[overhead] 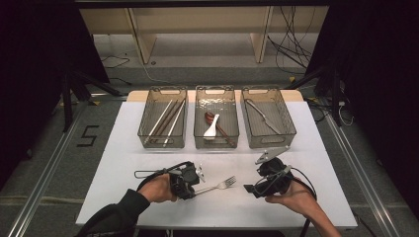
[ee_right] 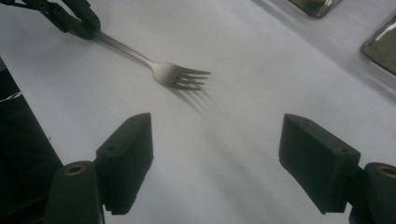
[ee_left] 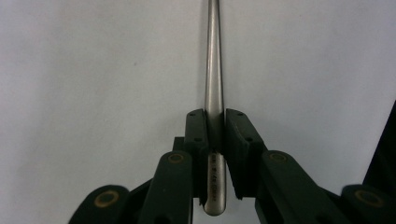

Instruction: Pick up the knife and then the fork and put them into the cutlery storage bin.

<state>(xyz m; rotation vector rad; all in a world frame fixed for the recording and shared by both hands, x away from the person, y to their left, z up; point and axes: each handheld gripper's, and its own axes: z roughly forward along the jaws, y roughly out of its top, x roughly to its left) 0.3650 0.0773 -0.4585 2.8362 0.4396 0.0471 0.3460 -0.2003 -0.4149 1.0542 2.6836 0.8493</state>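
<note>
A metal fork (overhead: 220, 186) points right across the front middle of the white table (overhead: 123, 148). My left gripper (overhead: 196, 190) is shut on the end of its handle (ee_left: 214, 70), which runs straight up between the two black jaws. My right gripper (overhead: 248, 188) is just right of the tines, aimed left at them, with its jaws wide open and nothing between them. In the right gripper view the fork (ee_right: 180, 74) lies ahead of the open gripper (ee_right: 219, 135). Its tines cast a shadow on the table, and the left gripper (ee_right: 77, 21) holds the far end.
Three clear bins stand in a row at the back of the table. The left bin (overhead: 148, 133) holds chopsticks. The middle bin (overhead: 198, 123) holds a white spoon and a dark one. The right bin (overhead: 286, 123) holds a metal utensil. Black curtains and cables surround the table.
</note>
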